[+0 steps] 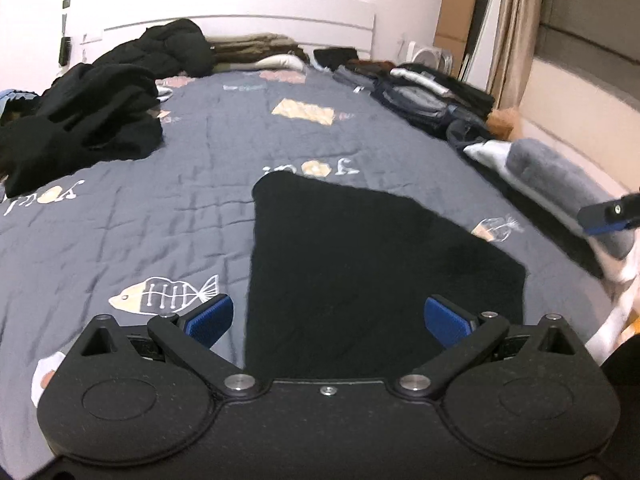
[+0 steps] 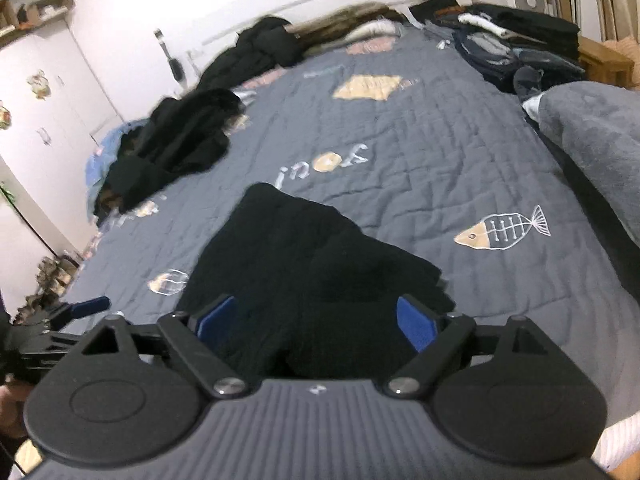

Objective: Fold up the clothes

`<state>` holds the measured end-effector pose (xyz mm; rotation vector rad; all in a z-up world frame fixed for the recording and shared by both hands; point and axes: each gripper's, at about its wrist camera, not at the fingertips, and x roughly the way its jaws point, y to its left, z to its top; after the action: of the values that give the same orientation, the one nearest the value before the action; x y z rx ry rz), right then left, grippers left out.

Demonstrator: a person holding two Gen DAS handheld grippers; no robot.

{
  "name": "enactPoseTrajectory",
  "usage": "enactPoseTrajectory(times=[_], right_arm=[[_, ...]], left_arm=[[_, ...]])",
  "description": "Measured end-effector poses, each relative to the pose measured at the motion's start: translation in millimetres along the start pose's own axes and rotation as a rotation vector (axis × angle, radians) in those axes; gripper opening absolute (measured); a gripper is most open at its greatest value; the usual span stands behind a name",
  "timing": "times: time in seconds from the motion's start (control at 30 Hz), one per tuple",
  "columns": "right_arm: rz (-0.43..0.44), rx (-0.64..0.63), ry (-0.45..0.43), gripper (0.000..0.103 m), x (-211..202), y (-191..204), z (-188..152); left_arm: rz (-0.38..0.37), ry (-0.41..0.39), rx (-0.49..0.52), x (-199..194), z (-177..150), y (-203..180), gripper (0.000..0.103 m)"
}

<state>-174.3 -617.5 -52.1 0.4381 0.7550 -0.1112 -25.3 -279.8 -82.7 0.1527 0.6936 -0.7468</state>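
Observation:
A black garment point(image 1: 360, 264) lies flat and folded on the grey bedspread point(image 1: 160, 208), near the foot of the bed. My left gripper point(image 1: 328, 320) hovers over its near edge, open, with nothing between its blue pads point(image 1: 210, 320). In the right wrist view the same black garment point(image 2: 304, 264) shows a lumpy fold near its right side. My right gripper point(image 2: 316, 322) is open above the garment's near edge, holding nothing. The right gripper's blue tip point(image 1: 608, 216) shows at the right edge of the left view; the left gripper's tip point(image 2: 90, 306) shows at the left of the right view.
A heap of loose black clothes point(image 1: 80, 128) lies at the bed's left side. Folded stacks point(image 1: 432, 92) line the right side, with a grey plush blanket point(image 1: 560, 184) nearer. A black jacket point(image 1: 168, 48) and pillows sit at the headboard. The bedspread point(image 2: 440, 152) has fish prints.

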Motion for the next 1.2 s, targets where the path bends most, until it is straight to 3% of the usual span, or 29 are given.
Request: enactPoseTrajectory(times=[0.2,0.47,0.63,0.77,0.97,1.07,1.2], right_arm=[[0.083,-0.026,-0.011,0.088,16.9,-17.3,12.0],[0.175,-0.033,0.059,0.088,47.7,-32.9,11.1],[0.199,0.005,0.067,0.088,58.4,-42.8,10.3],[0.192,-0.031,0.074,0.088,64.5,-43.9,8.0],[0.165,-0.002,0.089,0.088,78.6,-58.0,4.8],[0.139,0.021,0.102,0.088,85.8,-69.8,-0.5],[0.118,0.054,0.112,0.088,92.8,-86.6,-5.5]], left_arm=[[-0.025,0.079,-0.071,18.9,3.6,29.0,0.103],[-0.292,0.185,-0.207,57.0,-7.0,73.2,0.103],[-0.380,0.257,-0.321,86.0,-18.7,99.3,0.103],[-0.431,0.311,-0.370,107.9,-28.5,108.6,0.103],[-0.510,0.394,-0.365,144.9,-39.6,95.0,0.103],[-0.506,0.395,-0.320,154.6,-39.8,79.0,0.103],[-0.544,0.359,-0.364,150.6,-39.0,78.2,0.102]])
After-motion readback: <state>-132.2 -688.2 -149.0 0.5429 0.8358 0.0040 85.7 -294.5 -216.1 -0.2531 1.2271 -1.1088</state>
